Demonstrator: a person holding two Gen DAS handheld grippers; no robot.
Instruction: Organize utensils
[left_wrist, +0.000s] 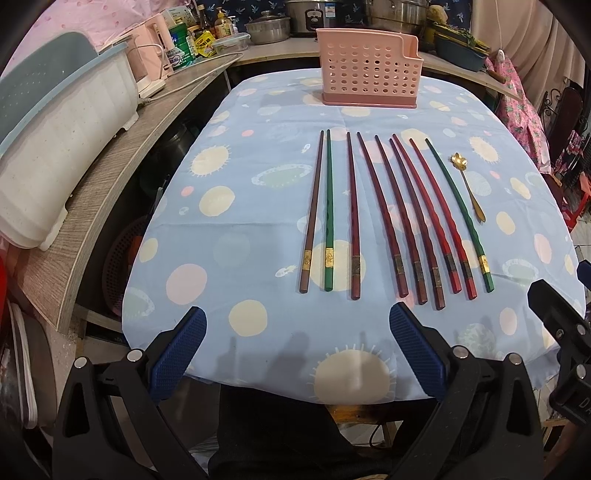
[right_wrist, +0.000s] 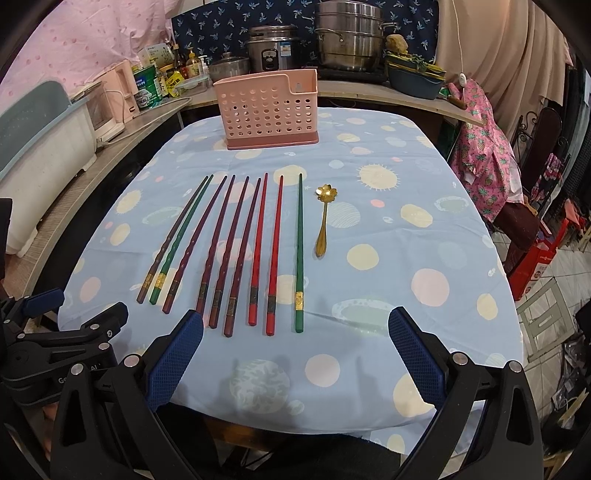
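Nine chopsticks (right_wrist: 236, 251) and a gold spoon (right_wrist: 323, 218) are laid before the pink basket (right_wrist: 267, 110); both the left gripper (left_wrist: 297, 354) and the right gripper (right_wrist: 295, 354) are held wide apart, empty

chopsticks (left_wrist: 384, 218) in row, holder (left_wrist: 369, 72) behind.

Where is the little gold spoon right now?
In both views, the gold spoon lies on the tablecloth at the right end of the row, just right of a green chopstick.

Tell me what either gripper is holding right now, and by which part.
Nothing is held. The left gripper and right gripper are both open above the table's near edge, short of the chopsticks and gold spoon.
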